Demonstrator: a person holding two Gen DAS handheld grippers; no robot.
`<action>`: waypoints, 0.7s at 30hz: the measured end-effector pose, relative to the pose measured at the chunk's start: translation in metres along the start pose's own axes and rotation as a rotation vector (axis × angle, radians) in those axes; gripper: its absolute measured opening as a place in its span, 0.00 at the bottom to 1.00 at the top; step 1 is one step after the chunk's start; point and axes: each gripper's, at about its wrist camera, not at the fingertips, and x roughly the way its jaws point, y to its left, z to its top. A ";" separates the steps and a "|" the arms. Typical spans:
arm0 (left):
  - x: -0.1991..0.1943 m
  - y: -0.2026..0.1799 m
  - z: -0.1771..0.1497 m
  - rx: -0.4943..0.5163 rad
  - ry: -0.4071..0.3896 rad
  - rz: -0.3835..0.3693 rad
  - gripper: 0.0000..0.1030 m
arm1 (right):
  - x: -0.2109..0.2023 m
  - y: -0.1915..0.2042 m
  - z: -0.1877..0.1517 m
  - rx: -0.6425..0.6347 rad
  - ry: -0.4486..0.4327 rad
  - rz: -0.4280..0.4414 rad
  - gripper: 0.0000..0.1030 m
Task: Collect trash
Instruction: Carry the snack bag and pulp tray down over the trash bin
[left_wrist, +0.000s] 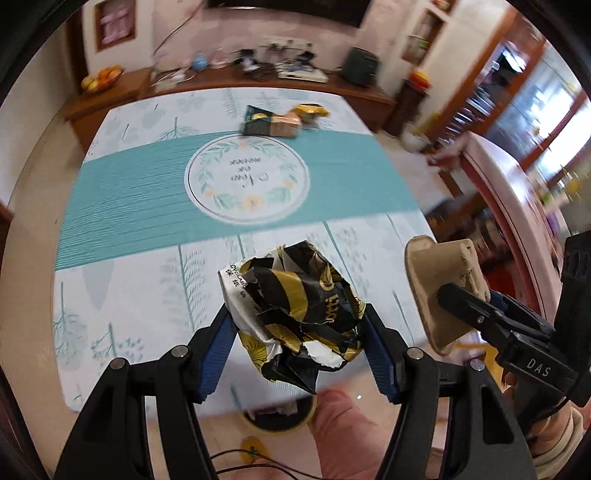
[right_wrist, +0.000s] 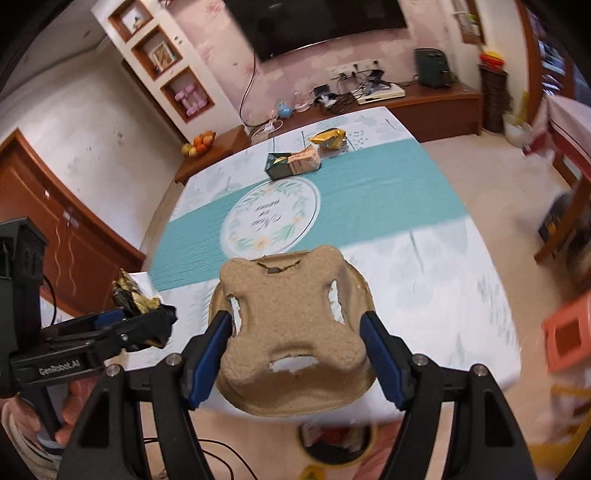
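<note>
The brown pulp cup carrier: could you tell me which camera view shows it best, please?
The right wrist view: the pulp cup carrier fills its centre, face-on, clamped by the right gripper. The left wrist view catches it only obliquely at its right edge.

Crumpled wrapper (left_wrist: 295, 310) shows black, gold and silver; pulp tray (right_wrist: 291, 332) is tan; desk cloth (left_wrist: 147, 192) pairs teal band with pale leaf print.

- Your left claw (left_wrist: 299, 325) hides the lower sides of the crumpled wrapper (left_wrist: 295, 306) behind its blue pads.
- The bin (right_wrist: 332, 439) below the counter (right_wrist: 424, 295) edge is blurred and mostly covered by the pulp tray (right_wrist: 291, 328).
- The far clutter on the sideboard (left_wrist: 258, 74) is too smeared to name.
- The print in the counter's round emblem (left_wrist: 246, 181) is unreadable.
</note>
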 end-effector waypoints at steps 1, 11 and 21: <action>-0.011 0.000 -0.012 0.025 -0.006 -0.011 0.63 | -0.011 0.009 -0.015 0.003 -0.007 -0.003 0.69; -0.050 -0.002 -0.108 0.109 0.090 -0.069 0.63 | -0.060 0.040 -0.116 0.026 0.071 0.008 0.69; -0.033 -0.026 -0.177 0.104 0.185 -0.070 0.63 | -0.067 0.014 -0.182 0.081 0.160 0.015 0.69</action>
